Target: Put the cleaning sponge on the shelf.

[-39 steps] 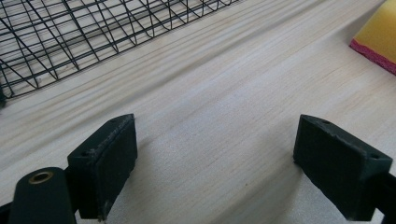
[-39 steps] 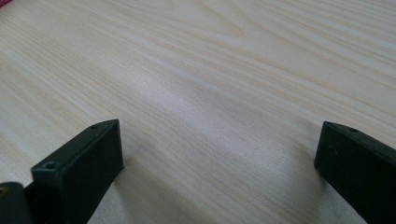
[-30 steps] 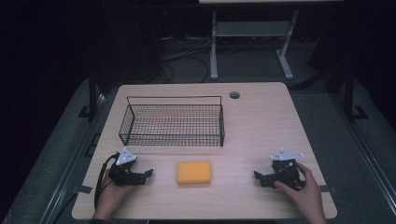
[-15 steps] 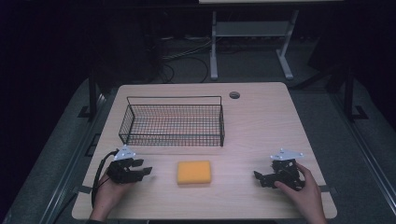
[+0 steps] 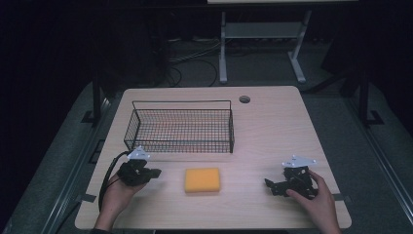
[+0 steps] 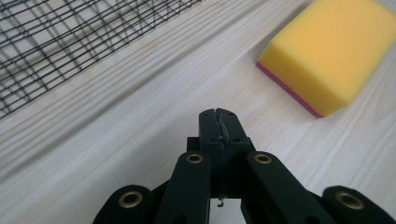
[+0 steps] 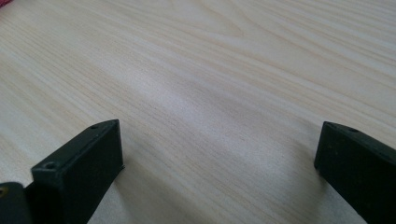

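Note:
A yellow sponge [image 5: 202,180] with a pink underside lies flat on the wooden table [image 5: 272,126], near the front middle. In the left gripper view the sponge [image 6: 331,51] sits ahead and to the right of the jaws. My left gripper [image 5: 155,172] hovers left of the sponge, pointing toward it. Its jaws have just been closing and now meet, shut with nothing between them [image 6: 219,121]. My right gripper [image 5: 270,185] rests at the front right, jaws wide open over bare wood [image 7: 219,149].
A black wire basket [image 5: 180,129] stands behind the sponge, left of centre; its mesh [image 6: 56,42] shows at the upper left of the left gripper view. A round cable hole [image 5: 244,99] sits at the table's far edge. Dark floor surrounds the table.
The left gripper has risen a little off the table and its jaws have closed from wide open to shut. The right gripper and the sponge have not moved.

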`<state>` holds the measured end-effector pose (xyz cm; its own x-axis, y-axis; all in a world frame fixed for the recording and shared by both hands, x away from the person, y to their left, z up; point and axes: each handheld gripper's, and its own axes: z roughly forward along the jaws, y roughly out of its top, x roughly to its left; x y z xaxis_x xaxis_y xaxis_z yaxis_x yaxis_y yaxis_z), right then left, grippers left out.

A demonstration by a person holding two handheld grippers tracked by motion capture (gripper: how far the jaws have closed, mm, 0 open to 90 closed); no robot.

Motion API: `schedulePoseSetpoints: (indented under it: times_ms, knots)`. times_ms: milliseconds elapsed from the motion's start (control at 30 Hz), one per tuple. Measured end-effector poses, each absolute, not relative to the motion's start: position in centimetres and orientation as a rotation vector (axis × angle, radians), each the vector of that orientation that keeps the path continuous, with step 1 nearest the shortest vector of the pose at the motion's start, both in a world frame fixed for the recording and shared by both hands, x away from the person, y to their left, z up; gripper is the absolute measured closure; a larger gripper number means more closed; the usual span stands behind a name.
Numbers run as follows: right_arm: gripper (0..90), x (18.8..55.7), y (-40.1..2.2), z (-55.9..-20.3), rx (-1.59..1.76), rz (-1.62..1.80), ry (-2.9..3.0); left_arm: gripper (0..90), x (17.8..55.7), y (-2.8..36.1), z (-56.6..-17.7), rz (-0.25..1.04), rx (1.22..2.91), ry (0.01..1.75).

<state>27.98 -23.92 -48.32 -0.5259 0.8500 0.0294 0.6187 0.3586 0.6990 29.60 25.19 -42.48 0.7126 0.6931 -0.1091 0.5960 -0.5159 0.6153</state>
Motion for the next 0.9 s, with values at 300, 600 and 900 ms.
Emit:
schedulePoseSetpoints:
  times_ms: [300, 600, 900]
  knots:
    - [0.3, 28.0, -23.9, -48.3, 1.293, 0.955, 2.288, 89.6, 30.6, 23.3, -41.4, 0.193, 2.319, 0.912]
    - [0.3, 28.0, -23.9, -48.3, 1.293, 0.955, 2.288, 89.6, 31.6, 21.7, -41.2, 0.175, 2.333, 0.869]
    - [0.3, 28.0, -23.9, -48.3, 1.292, 0.955, 2.287, 89.6, 32.8, 20.0, -41.2, 0.155, 2.341, 0.836]
